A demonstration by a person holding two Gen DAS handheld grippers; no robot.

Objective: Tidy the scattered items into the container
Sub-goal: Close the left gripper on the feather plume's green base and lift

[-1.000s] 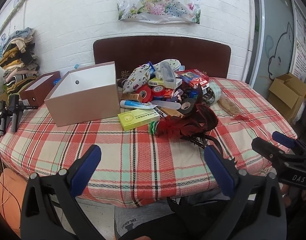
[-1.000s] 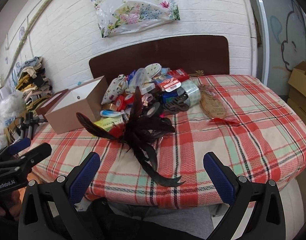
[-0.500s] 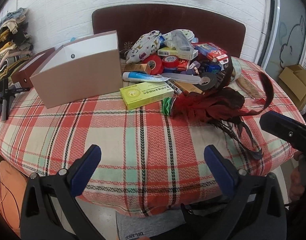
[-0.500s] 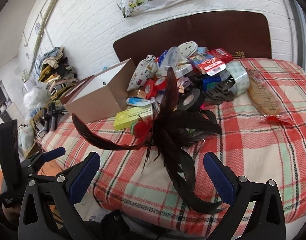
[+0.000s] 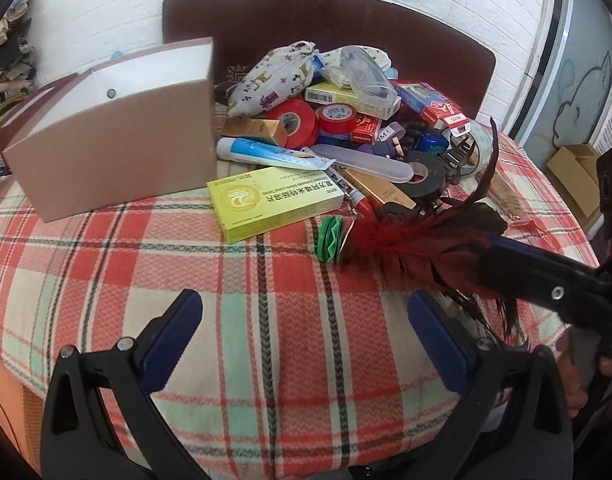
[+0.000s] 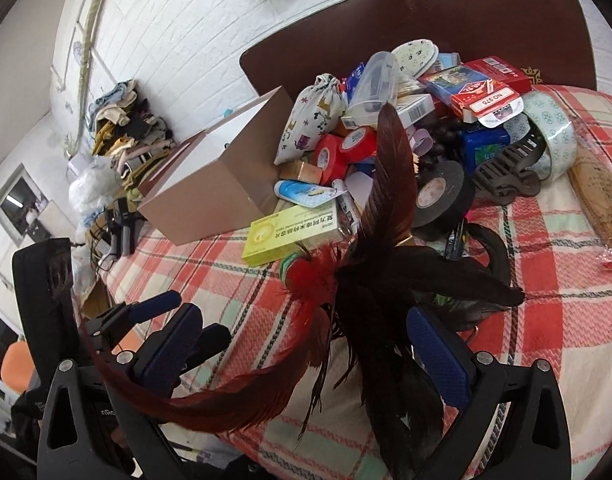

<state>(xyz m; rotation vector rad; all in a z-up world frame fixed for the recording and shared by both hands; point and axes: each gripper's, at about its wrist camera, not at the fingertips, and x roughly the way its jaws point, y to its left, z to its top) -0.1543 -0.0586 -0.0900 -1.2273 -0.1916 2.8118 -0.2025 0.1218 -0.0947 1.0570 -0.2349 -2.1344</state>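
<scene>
A pile of scattered items lies on the plaid tablecloth (image 5: 145, 280): a yellow-green box (image 5: 273, 200), red tape rolls (image 5: 293, 124), black tape (image 5: 422, 176), a printed pouch (image 5: 273, 80), a tube (image 5: 265, 152). An open tan box (image 5: 117, 152) stands left of the pile (image 6: 209, 196). A dark red feather shuttlecock (image 5: 406, 248) with a green base lies at the near edge of the pile (image 6: 378, 280). My left gripper (image 5: 306, 344) is open above bare cloth. My right gripper (image 6: 306, 352) is open, its jaws on either side of the feathers.
A dark headboard (image 5: 346, 20) stands against the white brick wall behind the table. Folded clothes (image 6: 121, 136) are stacked at far left. A clear patterned tape roll (image 6: 550, 140) and a black hair clip (image 6: 506, 168) lie at the pile's right. A cardboard box (image 5: 574, 176) stands at right.
Both grippers have moved forward and lower toward the table. The right gripper has closed in on the feather shuttlecock, and its feathers now lie between its open jaws.
</scene>
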